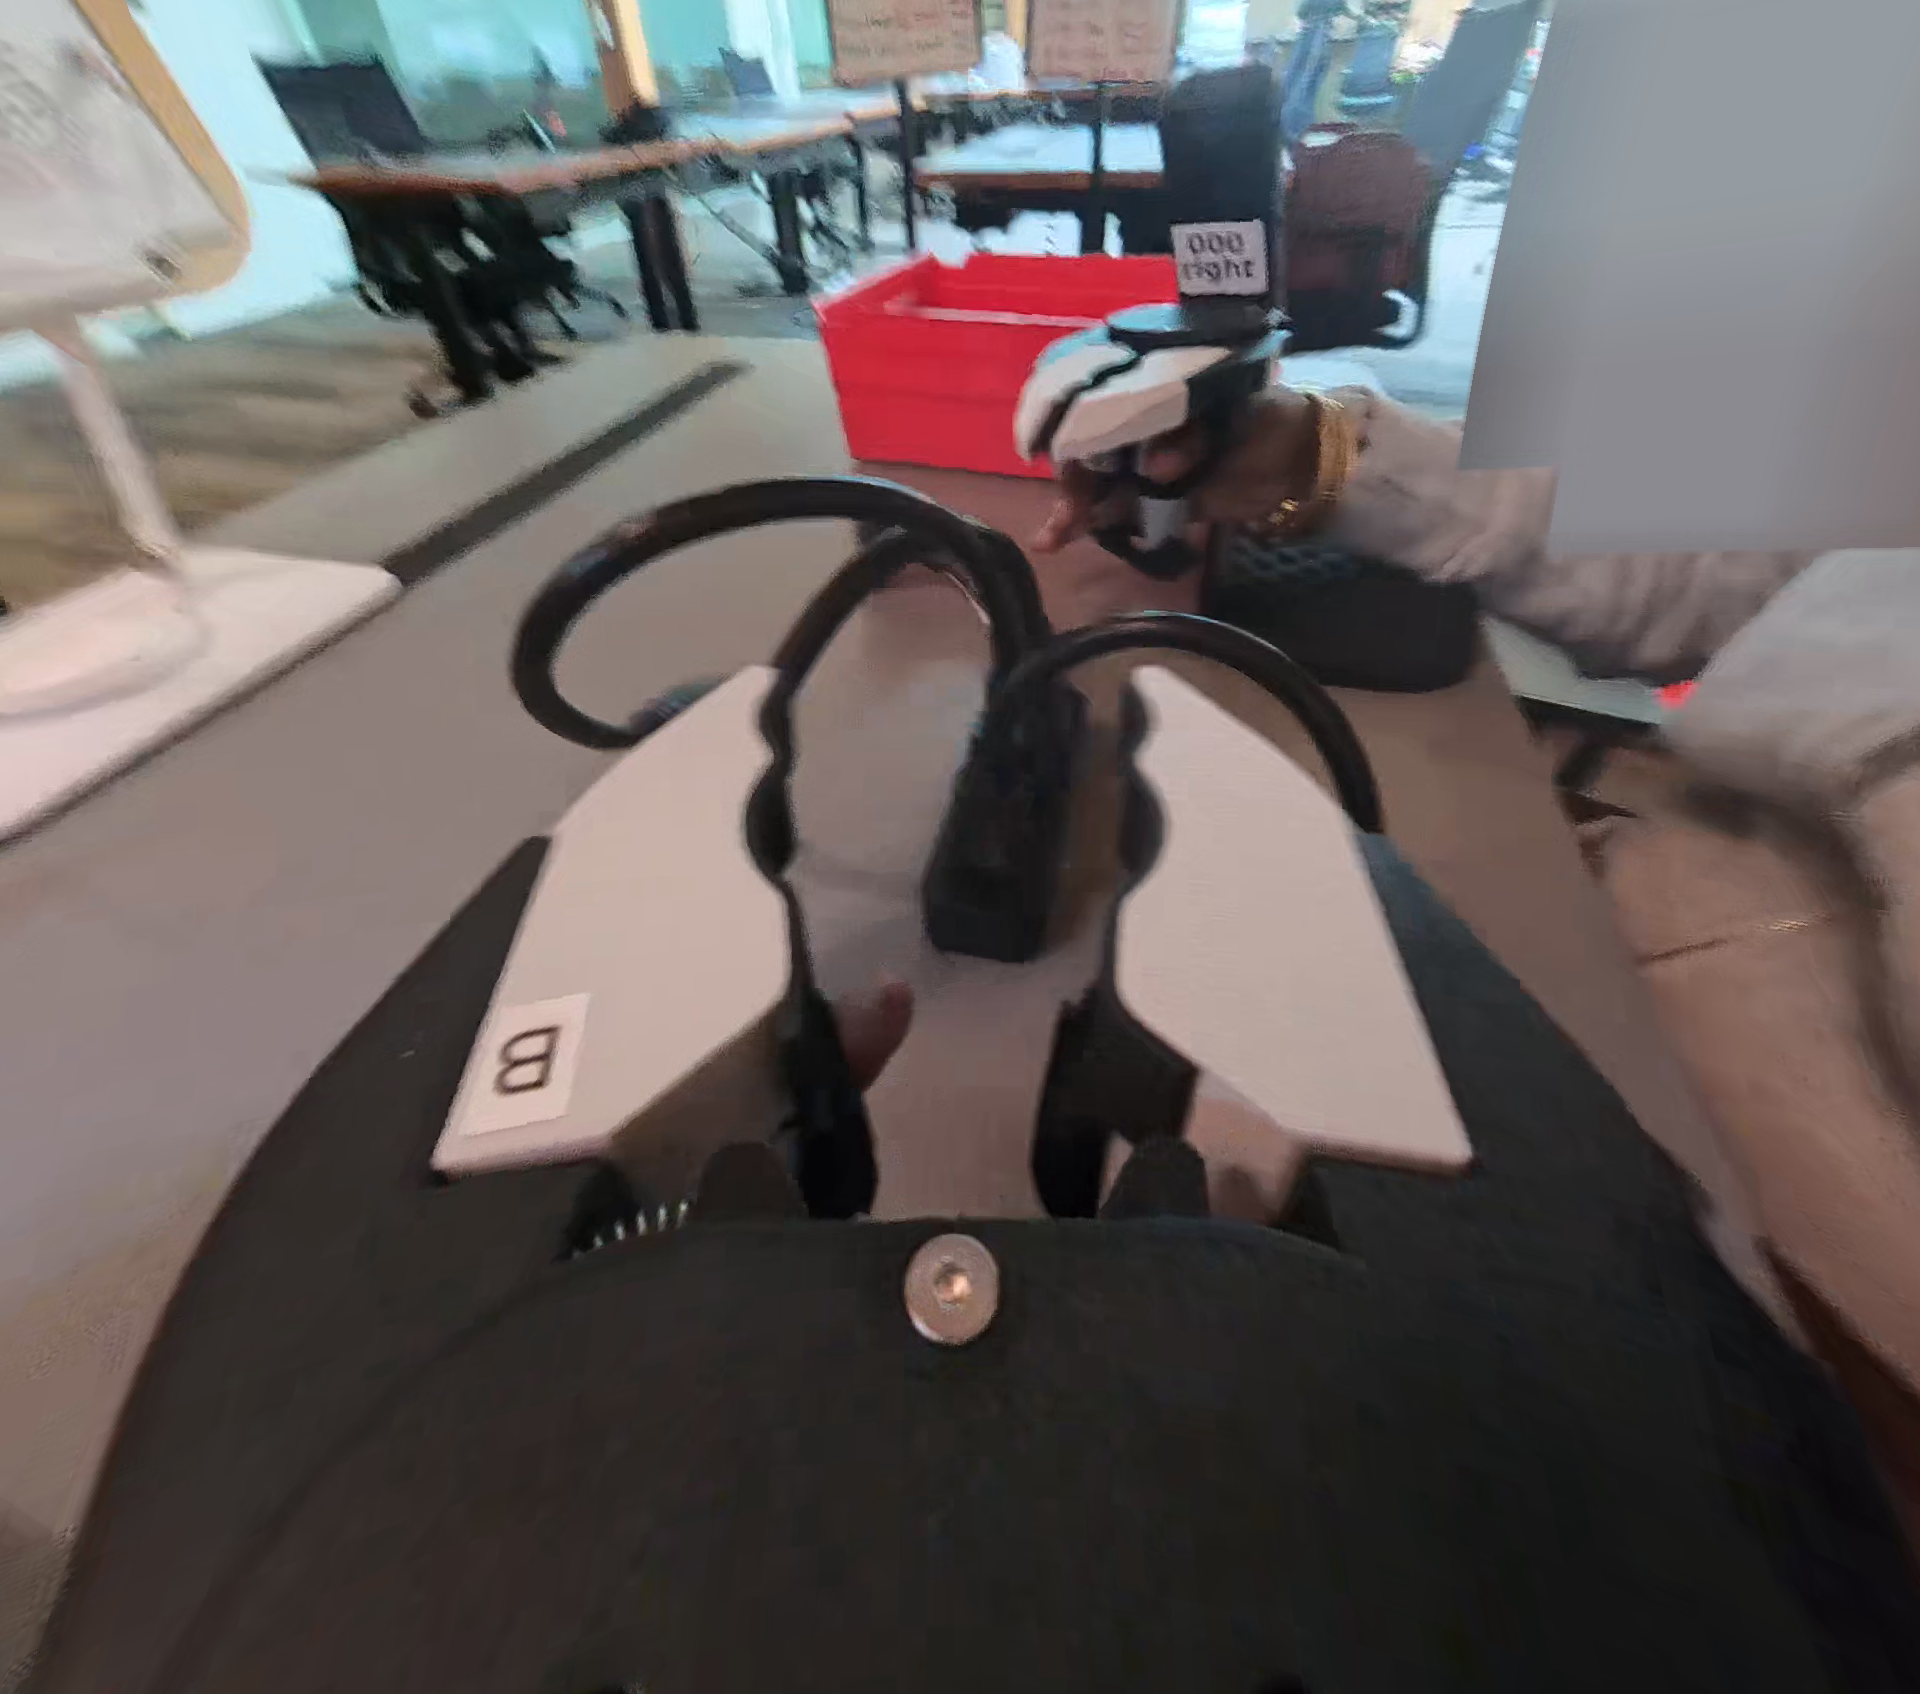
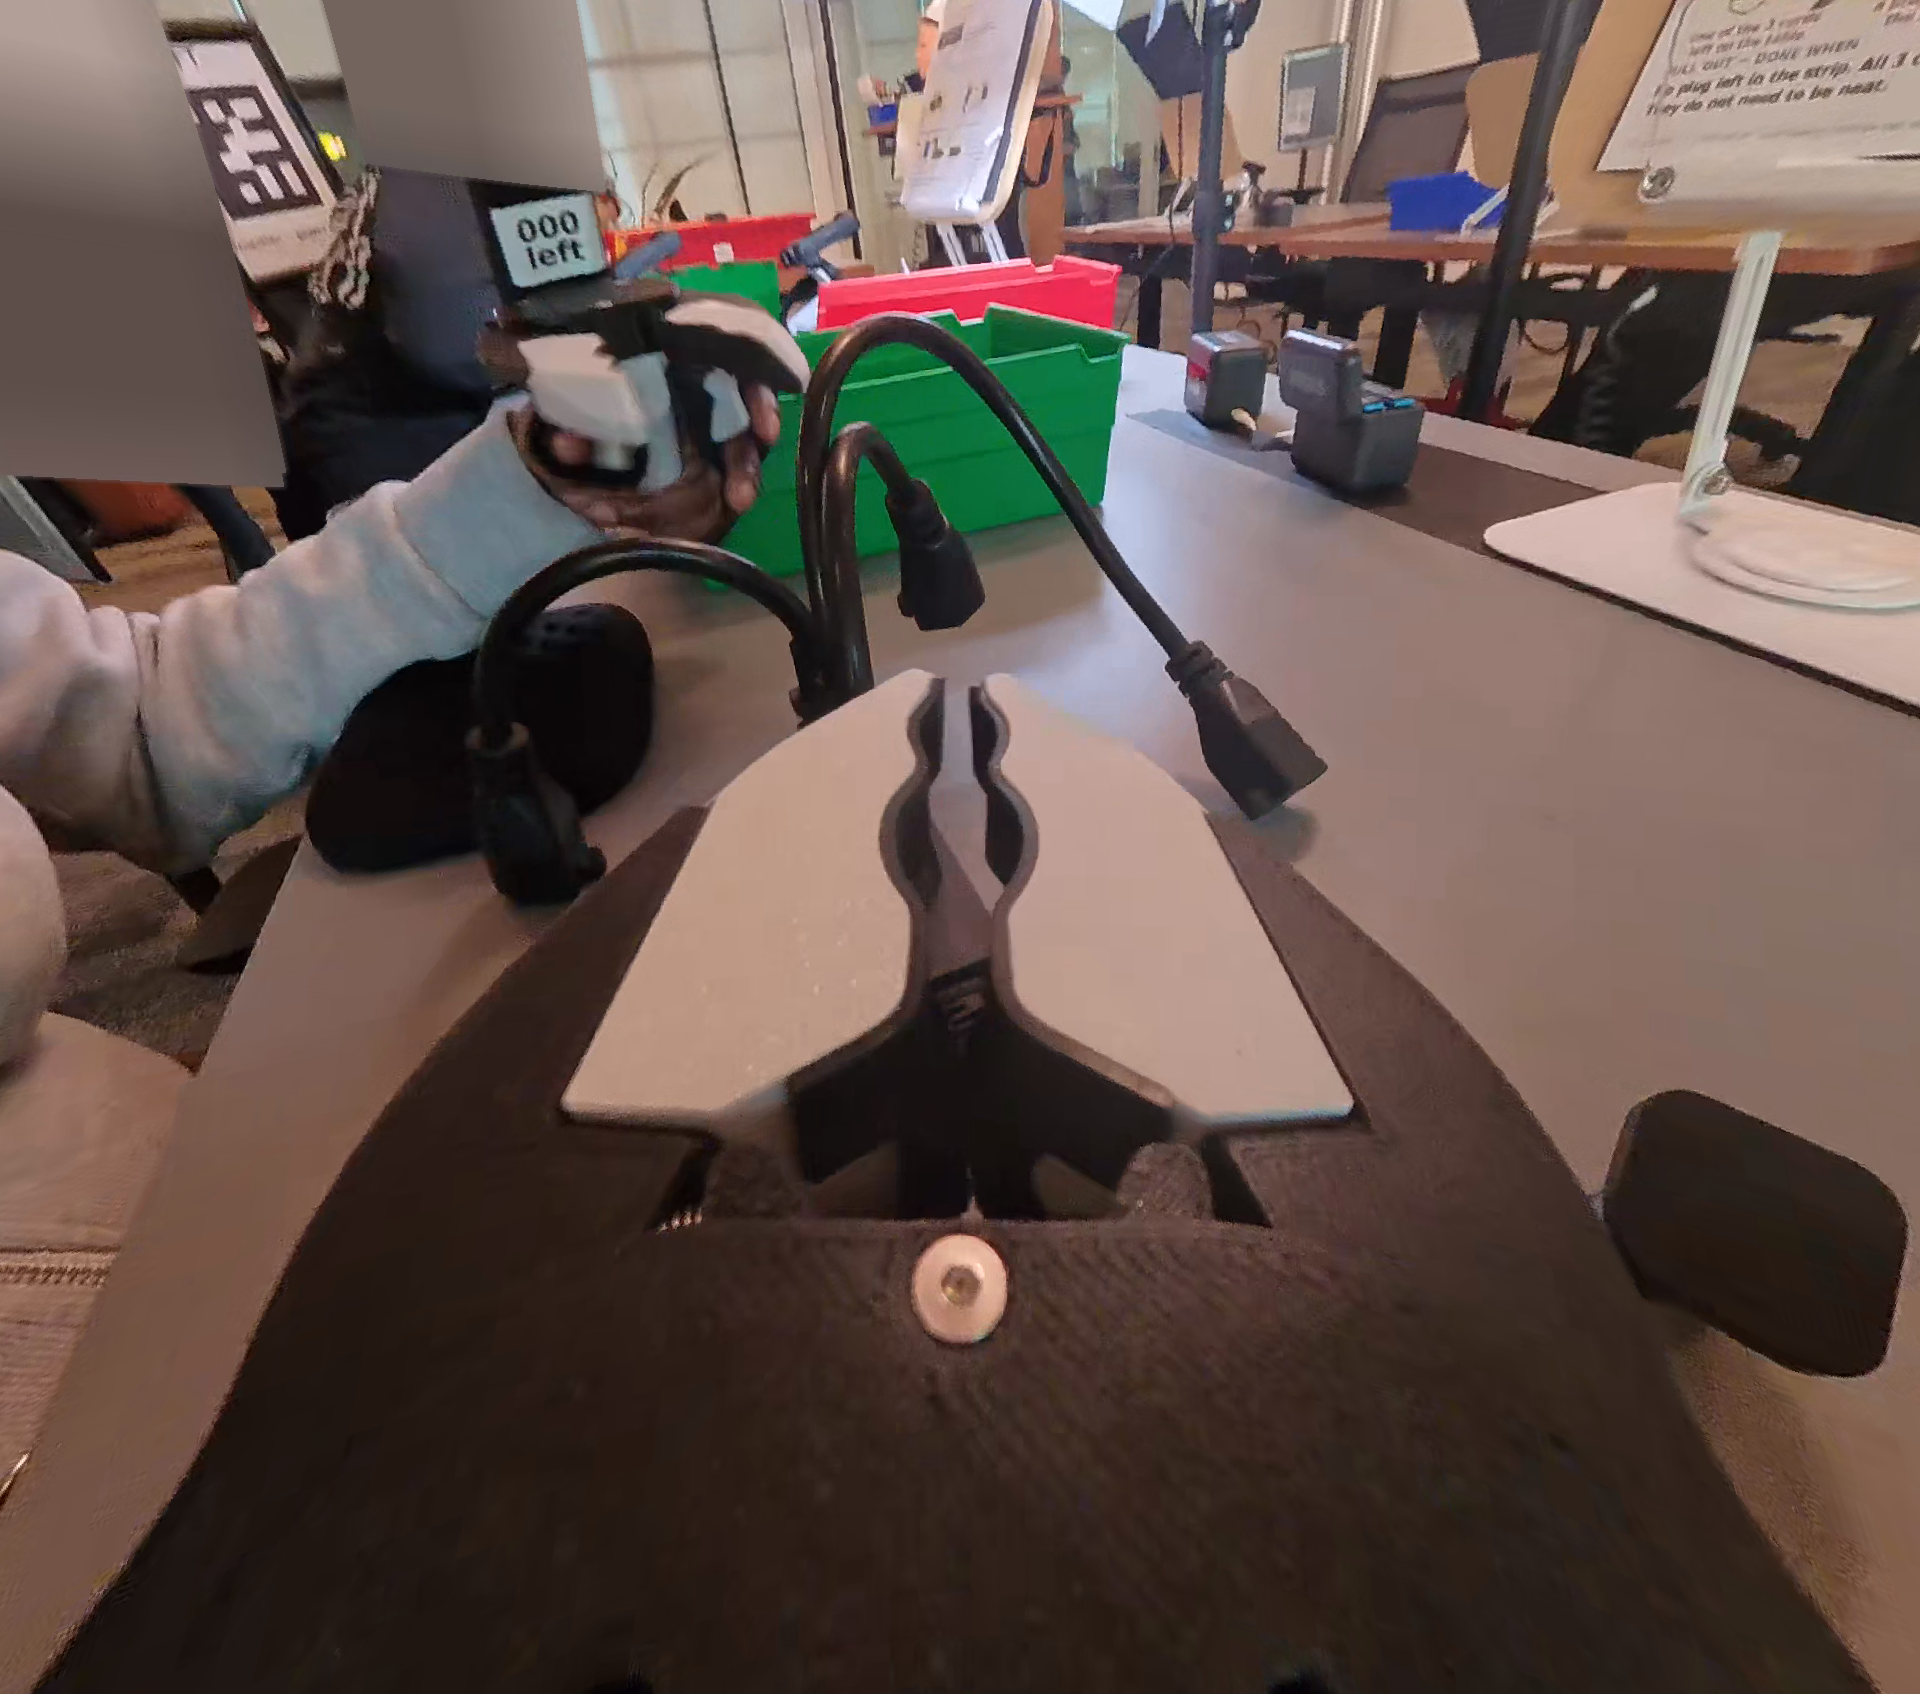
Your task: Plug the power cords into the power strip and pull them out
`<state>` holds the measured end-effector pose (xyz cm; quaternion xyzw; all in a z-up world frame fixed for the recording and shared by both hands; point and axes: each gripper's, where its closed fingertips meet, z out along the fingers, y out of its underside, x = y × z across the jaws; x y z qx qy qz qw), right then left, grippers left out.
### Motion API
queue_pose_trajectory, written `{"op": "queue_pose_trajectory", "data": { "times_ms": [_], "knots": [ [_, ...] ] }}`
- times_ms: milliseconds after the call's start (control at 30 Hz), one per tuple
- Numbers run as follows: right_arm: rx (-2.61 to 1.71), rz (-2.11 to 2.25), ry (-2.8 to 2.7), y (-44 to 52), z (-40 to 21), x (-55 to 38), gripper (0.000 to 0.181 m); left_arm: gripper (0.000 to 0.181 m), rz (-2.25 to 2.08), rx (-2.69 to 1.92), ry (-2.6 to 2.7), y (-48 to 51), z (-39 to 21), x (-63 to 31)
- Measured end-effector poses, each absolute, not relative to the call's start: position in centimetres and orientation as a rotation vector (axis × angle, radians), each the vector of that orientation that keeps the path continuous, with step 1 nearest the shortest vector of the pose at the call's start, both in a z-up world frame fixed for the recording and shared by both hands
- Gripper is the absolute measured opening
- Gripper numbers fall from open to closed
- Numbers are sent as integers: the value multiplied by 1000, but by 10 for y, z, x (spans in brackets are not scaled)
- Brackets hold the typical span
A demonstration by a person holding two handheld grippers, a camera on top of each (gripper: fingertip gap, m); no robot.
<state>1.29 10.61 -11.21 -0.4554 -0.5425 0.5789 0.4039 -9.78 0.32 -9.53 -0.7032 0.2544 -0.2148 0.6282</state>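
Left wrist view: left tool [image 1: 951, 771] spread open, black plug [image 1: 997, 834] standing between its fingers, untouched, cords [image 1: 748, 501] arching behind. Right wrist view: right tool [image 2: 958, 699] nearly closed, a thin gap left, empty; three corded plugs on grey worktop [image 2: 1455, 761] ahead; green bin [image 2: 956, 418] beyond.

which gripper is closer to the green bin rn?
Left. In the right wrist view the left gripper is raised beside the green bin's near-left corner. The right gripper sits nearer the camera, its fingers nearly closed, behind the looped black cords.
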Motion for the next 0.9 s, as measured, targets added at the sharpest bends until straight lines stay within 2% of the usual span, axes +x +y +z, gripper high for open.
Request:
{"op": "queue_pose_trajectory", "data": {
  "times_ms": [33,133,200,267,300,333,367,467,700,900],
  "knots": [
    [-1138,1454,-1355,107,-111,12,14,68,-534,-1667,584,3,-101,-96],
    [-1116,1363,-1361,108,-116,6,42,54,-510,-1721,605,5,-113,-92],
    [-1109,1323,-1406,104,-121,4,46,35,-516,-1765,612,6,-122,-90],
    [-1111,1313,-1440,100,-125,2,45,32,-548,-1820,649,3,-132,-86],
    [-1112,1315,-1459,98,-128,1,45,39,-551,-1839,658,2,-135,-85],
    [-1114,1320,-1478,95,-130,1,45,56,-568,-1859,666,1,-138,-82],
    [-1116,1325,-1491,94,-131,1,45,65,-592,-1880,670,-1,-140,-80],
    [-1128,1320,-1511,92,-136,-1,44,78,-629,-1918,671,-2,-144,-77],
    [-1161,1310,-1596,84,-150,-4,43,98,-714,-1885,689,-13,-141,-56],
    [-1149,1284,-1654,78,-157,-4,43,103,-818,-1819,670,-20,-130,-53]
  ]
}}
